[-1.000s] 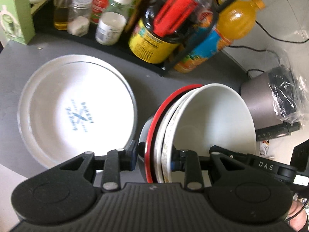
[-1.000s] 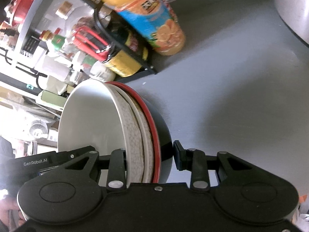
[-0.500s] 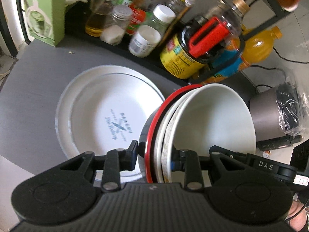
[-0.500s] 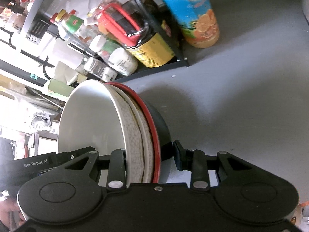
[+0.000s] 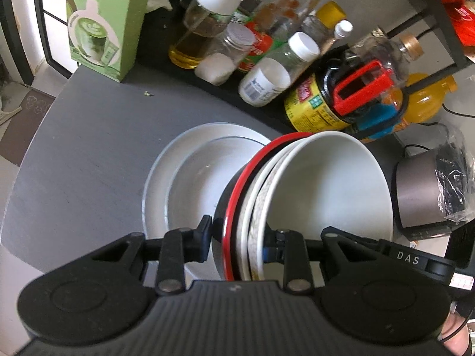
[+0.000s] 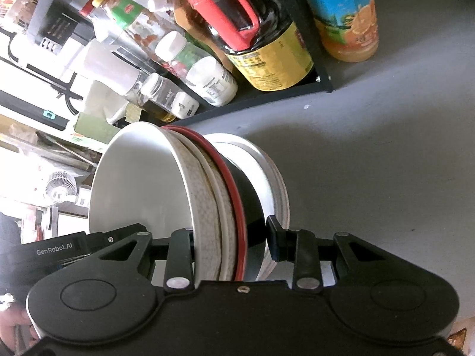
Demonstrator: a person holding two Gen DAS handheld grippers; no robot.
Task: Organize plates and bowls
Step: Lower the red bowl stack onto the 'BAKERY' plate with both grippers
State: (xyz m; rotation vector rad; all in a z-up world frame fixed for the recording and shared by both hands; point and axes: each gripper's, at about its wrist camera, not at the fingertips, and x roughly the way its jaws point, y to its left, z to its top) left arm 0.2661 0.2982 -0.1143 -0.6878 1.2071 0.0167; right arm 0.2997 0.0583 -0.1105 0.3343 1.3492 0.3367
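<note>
Left wrist view: the left gripper [image 5: 237, 244] is clamped on the rims of a nested bowl stack [image 5: 311, 195]. One finger presses the black outer wall of the red-rimmed bowl [image 5: 234, 195]; the other sits inside the white bowl [image 5: 329, 190]. A speckled bowl [image 5: 257, 207] is sandwiched between them. The stack is tipped on edge, rims upright, with the openings facing right in this view. Its axis runs roughly level, left to right. The stack hangs above the grey table [image 5: 83, 160], partly over the right side of a stack of white plates [image 5: 190, 175] that lies flat on the table.

Right wrist view: the right gripper [image 6: 231, 240] is clamped on the opposite rim of the same stack [image 6: 190, 190], one finger inside the white bowl [image 6: 139, 184], the other on the black wall [image 6: 249, 201]. Here the openings face left. The plates [image 6: 267, 175] show just behind the stack, on the right.

Both grippers point steeply down toward the table, facing each other across the stack. The housing of each shows at the lower edge of the other's view. Part of a hand [image 5: 457, 338] shows at the lower right corner of the left wrist view.

Far side: a black rack [image 5: 213, 89] holds bottles and jars, with an orange drink bottle [image 6: 344, 14] at its right end. A green carton [image 5: 104, 20] stands far left. A grey appliance [image 5: 421, 195] stands at right.
</note>
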